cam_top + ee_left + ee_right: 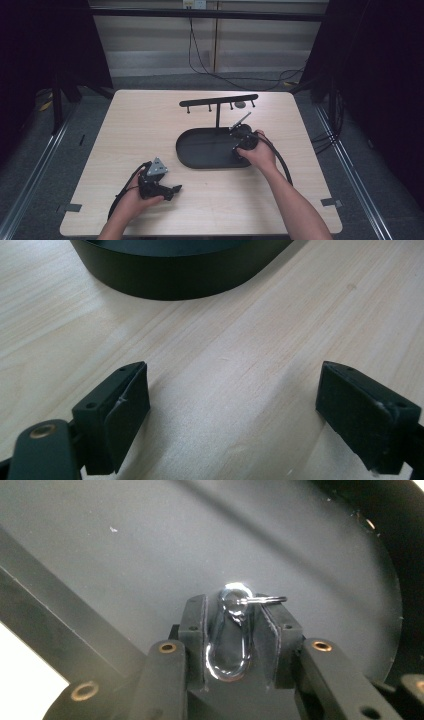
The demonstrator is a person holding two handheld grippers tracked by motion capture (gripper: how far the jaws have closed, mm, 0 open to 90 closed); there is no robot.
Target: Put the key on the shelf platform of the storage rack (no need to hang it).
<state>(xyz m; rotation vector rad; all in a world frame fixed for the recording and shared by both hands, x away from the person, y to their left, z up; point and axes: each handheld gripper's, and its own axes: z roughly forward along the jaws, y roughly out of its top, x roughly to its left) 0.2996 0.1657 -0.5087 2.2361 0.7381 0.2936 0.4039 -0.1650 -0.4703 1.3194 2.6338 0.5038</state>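
Observation:
A silver carabiner [226, 594] with a small key ring [270, 599] on its top loop lies between the pads of my right gripper [232, 605]. The pads stand close on either side of it and do not seem to press. The gripper points down into the right end of the black oval tray [200, 150], and the carabiner looks to rest on the tray floor [150, 540]. My left gripper [172, 190] lies low over the wooden table near the front left. Its jaws stand wide open around nothing [235, 385], and the tray's wall [175, 275] is just ahead of them.
A black rack bar [218, 100] with several hooks rises on a post from the tray's back edge. A small grey object [240, 104] hangs near its right end. Bare wood surrounds the tray, and the table edges drop to dark floor.

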